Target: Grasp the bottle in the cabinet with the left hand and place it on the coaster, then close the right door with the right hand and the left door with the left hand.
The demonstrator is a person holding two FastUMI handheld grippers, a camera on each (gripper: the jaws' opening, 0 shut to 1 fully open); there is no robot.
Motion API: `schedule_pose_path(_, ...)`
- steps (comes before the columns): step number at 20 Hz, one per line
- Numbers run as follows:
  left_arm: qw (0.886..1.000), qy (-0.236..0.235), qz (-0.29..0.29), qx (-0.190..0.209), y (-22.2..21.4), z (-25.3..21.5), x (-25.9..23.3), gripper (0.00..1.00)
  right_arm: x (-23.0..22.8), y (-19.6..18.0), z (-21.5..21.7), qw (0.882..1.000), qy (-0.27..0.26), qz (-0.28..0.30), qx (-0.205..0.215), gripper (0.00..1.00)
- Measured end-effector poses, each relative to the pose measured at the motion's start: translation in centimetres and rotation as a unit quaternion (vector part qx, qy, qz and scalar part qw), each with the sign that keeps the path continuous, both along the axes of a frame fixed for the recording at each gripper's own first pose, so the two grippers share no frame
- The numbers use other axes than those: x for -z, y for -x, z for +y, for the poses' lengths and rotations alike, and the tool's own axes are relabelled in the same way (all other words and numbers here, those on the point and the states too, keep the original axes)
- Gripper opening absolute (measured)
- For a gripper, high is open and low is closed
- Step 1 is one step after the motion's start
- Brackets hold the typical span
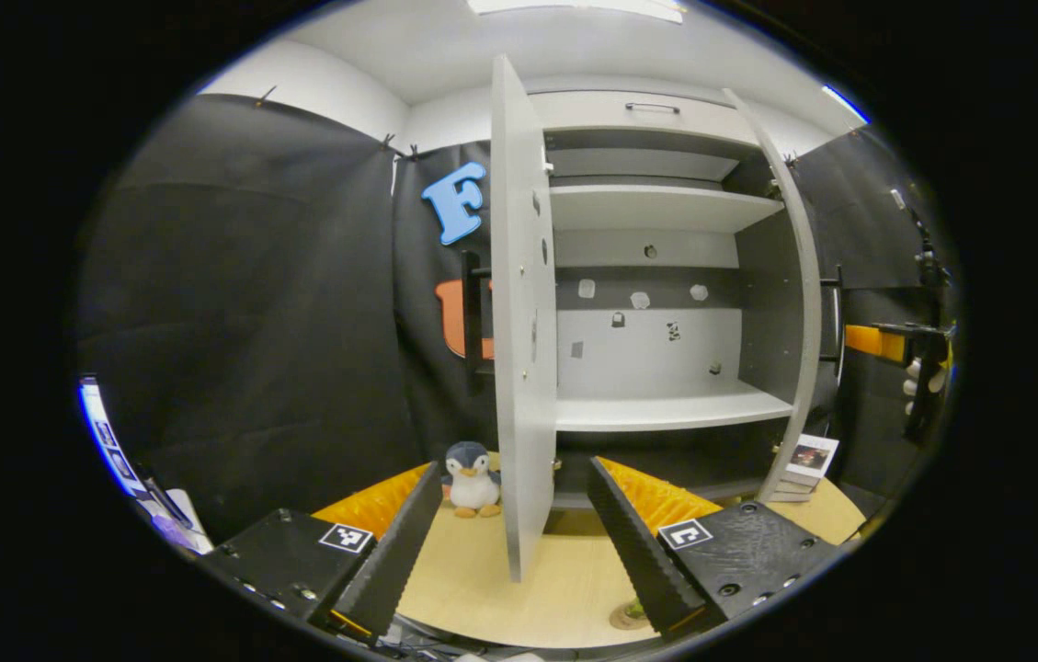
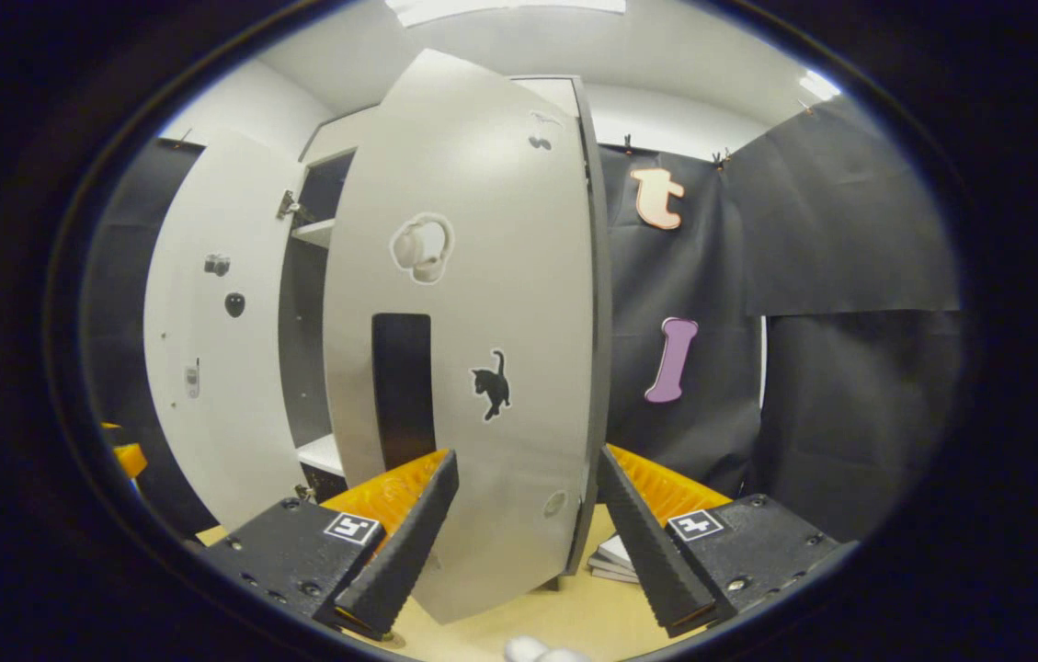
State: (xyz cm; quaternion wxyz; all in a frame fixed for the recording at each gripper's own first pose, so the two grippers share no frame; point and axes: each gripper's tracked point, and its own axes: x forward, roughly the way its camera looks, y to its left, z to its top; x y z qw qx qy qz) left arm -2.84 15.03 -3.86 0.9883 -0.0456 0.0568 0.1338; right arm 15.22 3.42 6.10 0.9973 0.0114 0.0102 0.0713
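So both doors are open here. In the left gripper view the cabinet (image 1: 656,276) looks bare on every shelf I can see, no bottle in there, so my guess is the bottle part is already done. There's a small greenish thing peeking out at the bottom edge next to the left gripper's right finger, sitting on the wooden table (image 1: 564,579), which could be the bottle on its coaster, but too little of it shows to call it.

The left gripper (image 1: 511,542) has its fingers spread wide with nothing between them, and it's pointing straight at the edge of the left door (image 1: 523,331), which sticks out toward the camera. A little penguin plush (image 1: 472,479) sits on the table just left of that door, and some booklets (image 1: 805,464) are stacked by the foot of the right door (image 1: 785,276).

In the right gripper view the right gripper (image 2: 528,542) is also wide open and empty, sitting right up close to the outer face of the right door (image 2: 473,349), the one with the cat sticker (image 2: 492,384). Can't tell if a finger is actually touching the panel.

So what's left, as far as I can judge: push the right door shut with the right one, then the left door with the left.
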Motion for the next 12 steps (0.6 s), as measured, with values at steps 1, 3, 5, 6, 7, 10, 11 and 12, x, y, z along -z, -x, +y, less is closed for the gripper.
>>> schedule_pose_path(1,1.0,-0.001,-0.001,0.005,-0.4,0.3,-0.1,1.0,0.4,0.4,0.0,1.0,0.0,0.004,0.002,0.96)
schedule_pose_path(3,1.0,-0.002,-0.001,0.008,-0.9,0.9,0.1,1.0,1.3,1.5,0.0,1.0,0.0,0.012,0.004,0.99)
schedule_pose_path(5,1.0,0.0,0.0,0.008,-1.3,1.8,0.1,1.0,2.4,2.8,-0.2,1.0,-0.004,0.018,0.009,0.96)
schedule_pose_path(6,1.0,-0.003,0.0,0.006,-1.5,2.5,0.0,0.97,3.0,3.5,0.0,1.0,-0.005,0.021,0.008,0.99)
schedule_pose_path(7,1.0,-0.007,-0.001,0.001,-1.8,3.5,-0.3,0.94,3.7,4.3,0.2,1.0,-0.004,0.025,0.007,0.99)
schedule_pose_path(10,0.999,-0.022,0.001,-0.023,-2.4,7.2,-0.8,0.98,6.0,6.2,0.3,0.999,0.012,0.036,0.013,0.99)
schedule_pose_path(11,0.999,-0.026,0.0,-0.031,-2.6,8.5,-1.2,0.96,6.8,6.9,0.6,0.999,0.011,0.044,0.014,0.96)
schedule_pose_path(12,0.999,-0.033,-0.004,-0.04,-2.9,9.9,-1.7,0.96,7.5,7.3,0.8,0.999,0.007,0.052,0.013,0.99)
